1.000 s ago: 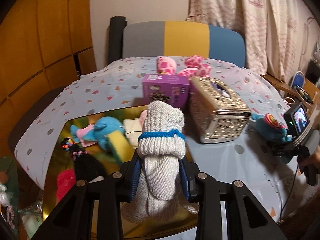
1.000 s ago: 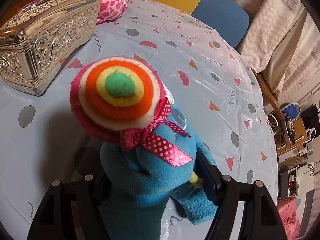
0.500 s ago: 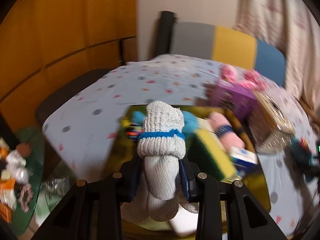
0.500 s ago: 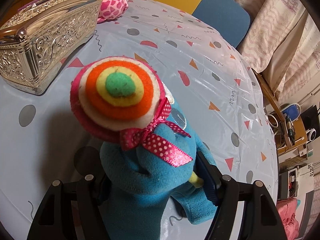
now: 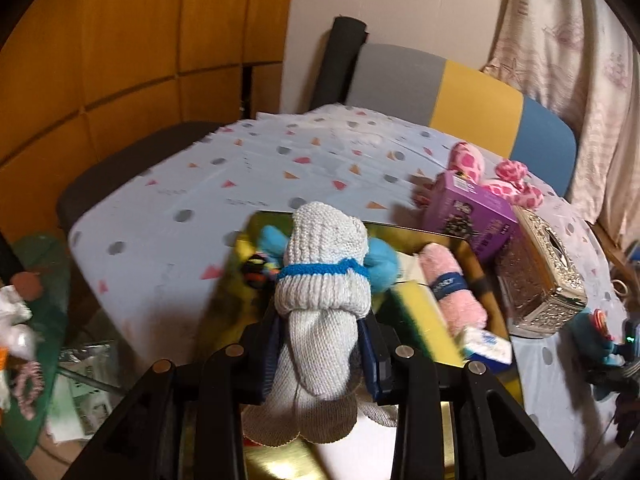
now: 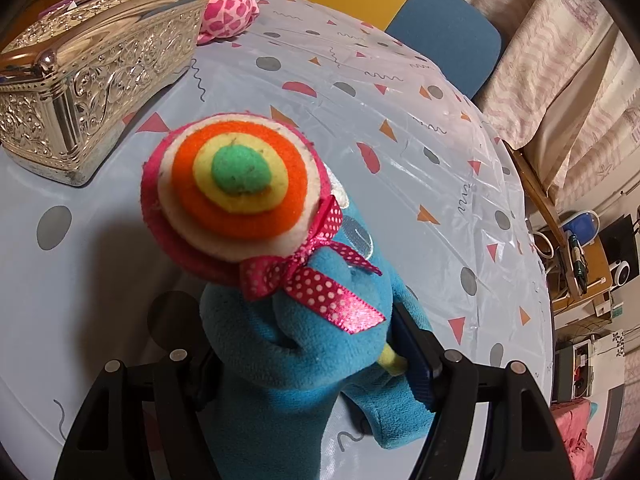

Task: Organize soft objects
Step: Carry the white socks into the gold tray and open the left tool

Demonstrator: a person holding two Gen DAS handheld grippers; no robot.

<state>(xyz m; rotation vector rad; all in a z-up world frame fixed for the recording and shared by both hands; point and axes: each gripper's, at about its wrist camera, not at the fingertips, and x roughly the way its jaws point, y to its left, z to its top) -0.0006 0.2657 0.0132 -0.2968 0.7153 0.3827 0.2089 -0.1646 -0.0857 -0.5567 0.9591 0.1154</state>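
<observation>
Two boxes (image 5: pixel 468 212) beside gold tray (image 5: pixel 472 240), pink towel (image 5: pixel 452 284) inside

The grey knitted glove roll (image 5: pixel 323 280) hides most of the blue plush (image 5: pixel 382 266) and a dark beaded item (image 5: pixel 256 270) in the gold tray (image 5: pixel 460 242); the tray's near end is hidden behind the left gripper (image 5: pixel 320 354); the blue plush toy (image 6: pixel 304 356) covers the right gripper's (image 6: pixel 316 364) left pad; its lower body runs off the frame's bottom edge.
</observation>
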